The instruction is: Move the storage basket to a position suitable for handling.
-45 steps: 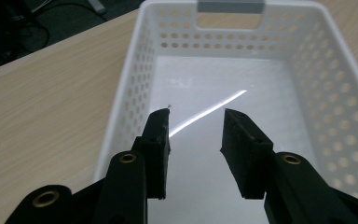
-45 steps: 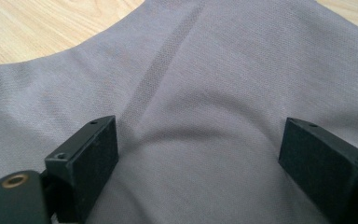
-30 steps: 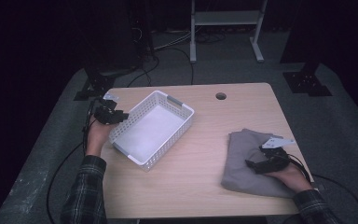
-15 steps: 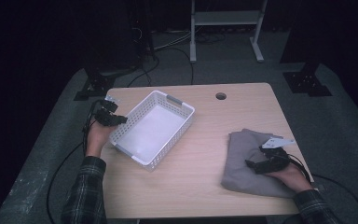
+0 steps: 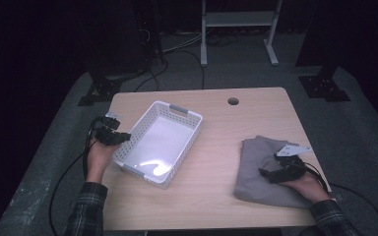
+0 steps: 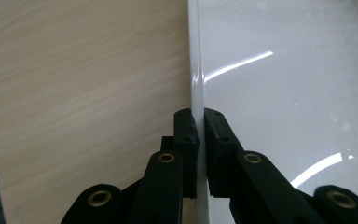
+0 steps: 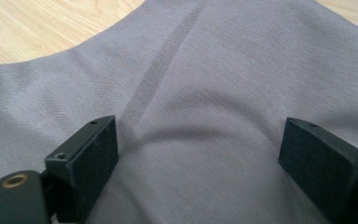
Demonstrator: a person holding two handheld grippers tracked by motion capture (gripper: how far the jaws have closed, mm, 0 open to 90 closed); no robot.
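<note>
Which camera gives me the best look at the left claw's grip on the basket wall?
The left gripper view: its left claw is clamped on the white basket's thin wall, one jaw outside, one inside. The high view shows the left claw at the basket's left rim, too small to judge contact. The right gripper view looks at the grey cloth.

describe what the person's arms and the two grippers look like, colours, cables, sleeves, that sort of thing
Both forearms wear dark plaid sleeves. The left gripper and right gripper are black, each with two blocky rectangular jaws on linked arms with brass-coloured pivot rivets. A black cable trails from each toward the table's near edge. The right gripper carries a pale grey three-cornered plate on top.
</note>
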